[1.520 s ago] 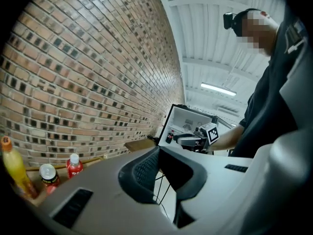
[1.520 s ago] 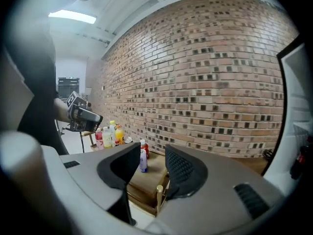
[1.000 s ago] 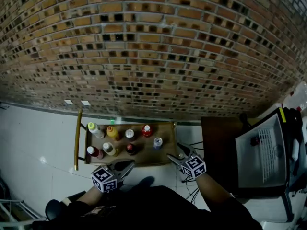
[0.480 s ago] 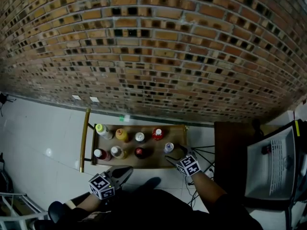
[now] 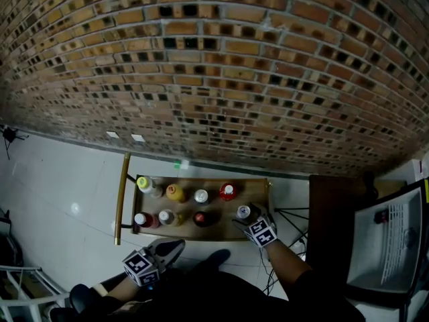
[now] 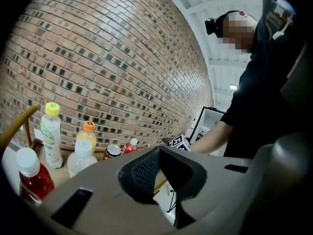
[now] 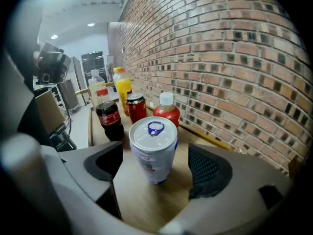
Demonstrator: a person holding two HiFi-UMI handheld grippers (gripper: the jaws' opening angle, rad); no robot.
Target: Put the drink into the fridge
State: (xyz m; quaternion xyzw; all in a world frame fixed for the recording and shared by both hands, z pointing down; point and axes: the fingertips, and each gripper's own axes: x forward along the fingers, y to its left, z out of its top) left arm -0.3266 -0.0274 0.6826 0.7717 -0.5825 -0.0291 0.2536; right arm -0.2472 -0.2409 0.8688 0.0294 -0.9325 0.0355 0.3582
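Note:
A white drink can (image 7: 152, 151) with a blue pull tab stands upright on the right end of a wooden cart tray (image 5: 221, 232). My right gripper (image 7: 156, 166) is open, one jaw on each side of the can, and neither pad touches it. From the head view the right gripper (image 5: 246, 217) reaches over the tray's near right corner to the can (image 5: 242, 210). My left gripper (image 5: 175, 245) hangs in front of the cart, away from the drinks. In its own view the left gripper (image 6: 157, 152) is shut and holds nothing.
Several other drinks stand on the tray: a cola bottle (image 7: 108, 114), a red can (image 7: 136, 107), a red bottle (image 7: 166, 112), an orange bottle (image 7: 122, 87). A brick wall (image 5: 221, 79) rises behind the cart. A dark cabinet (image 5: 330, 213) and the white fridge (image 5: 392, 243) stand at the right.
My right gripper has moved forward over the tray's corner and now stands round the white can. The left gripper has dropped back a little toward my body.

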